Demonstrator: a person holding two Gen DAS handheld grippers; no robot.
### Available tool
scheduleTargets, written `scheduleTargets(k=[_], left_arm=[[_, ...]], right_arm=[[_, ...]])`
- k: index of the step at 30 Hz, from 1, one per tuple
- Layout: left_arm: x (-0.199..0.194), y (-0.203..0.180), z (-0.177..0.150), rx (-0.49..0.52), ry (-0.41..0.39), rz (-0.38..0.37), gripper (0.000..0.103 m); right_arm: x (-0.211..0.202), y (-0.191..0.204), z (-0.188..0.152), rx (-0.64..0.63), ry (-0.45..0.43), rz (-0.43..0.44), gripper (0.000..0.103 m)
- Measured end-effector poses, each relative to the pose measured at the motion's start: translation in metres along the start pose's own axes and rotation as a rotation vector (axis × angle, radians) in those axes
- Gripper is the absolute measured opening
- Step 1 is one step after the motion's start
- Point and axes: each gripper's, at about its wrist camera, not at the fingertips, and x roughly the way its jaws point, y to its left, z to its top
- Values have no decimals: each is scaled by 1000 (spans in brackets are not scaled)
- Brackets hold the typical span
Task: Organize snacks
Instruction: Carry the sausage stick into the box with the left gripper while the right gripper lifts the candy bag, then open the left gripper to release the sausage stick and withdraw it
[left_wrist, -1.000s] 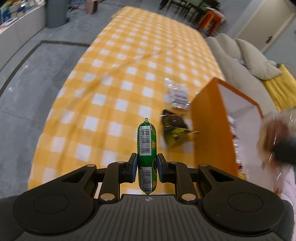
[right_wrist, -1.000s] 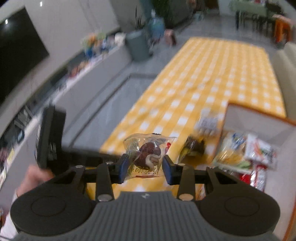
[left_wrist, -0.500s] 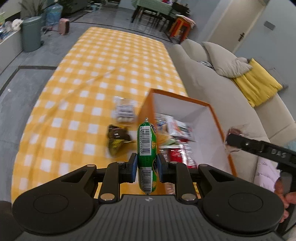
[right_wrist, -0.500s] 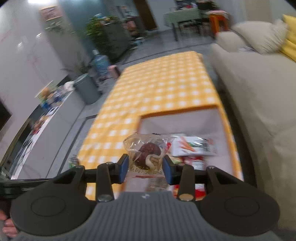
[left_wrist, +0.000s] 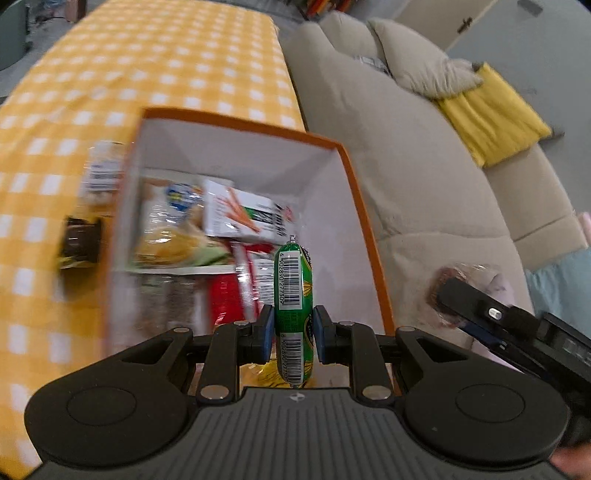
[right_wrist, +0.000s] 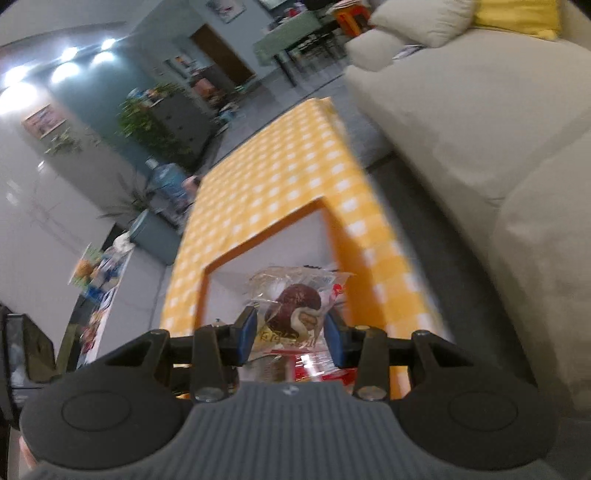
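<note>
My left gripper (left_wrist: 293, 334) is shut on a green sausage stick (left_wrist: 293, 291) with a barcode label, held upright over the orange box (left_wrist: 352, 177). The box has white inner walls and holds several snack packs, among them a carrot-print pack (left_wrist: 247, 218). My right gripper (right_wrist: 290, 334) is shut on a clear packet with a brown date snack (right_wrist: 295, 306), over the near end of the same orange box (right_wrist: 258, 243). In the left wrist view the right gripper (left_wrist: 480, 314) shows at the right, outside the box's right wall, with that packet.
The box sits on a yellow checked tablecloth (left_wrist: 166, 62). Two loose snacks lie left of it: a clear packet (left_wrist: 101, 173) and a dark one (left_wrist: 79, 240). A beige sofa (left_wrist: 406, 147) with a yellow cushion (left_wrist: 491, 110) runs along the table's right side.
Both grippers swung from the tablecloth side to above the orange box, each keeping its snack. The right gripper rolled, so its view now tilts.
</note>
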Motion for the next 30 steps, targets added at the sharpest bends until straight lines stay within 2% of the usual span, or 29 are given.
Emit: scheduleTargets(k=[5,12,17,24,28,30], left_arm=[[41,-16,8,-7,26,9,24],[94,-28,27,-5,61,80,24],[116,-29,32,2,109,127,24],[129,-19,35,-53,187,63,24],[131,-15,35,-66,187,55,25],[132,-14,36,-72,188,62,30]], right_arm=[[-8,-28,5,65,-21,-29,38],[-26,-42,4,115,-44,-10,38],[-33,-52,0,145,-43,-5,38],[-29,-57,-4,167,-21,-32,39],[-28,-53,-4,162,-14,-30,39],[-28,-53,-4,164,-8,-36,39]])
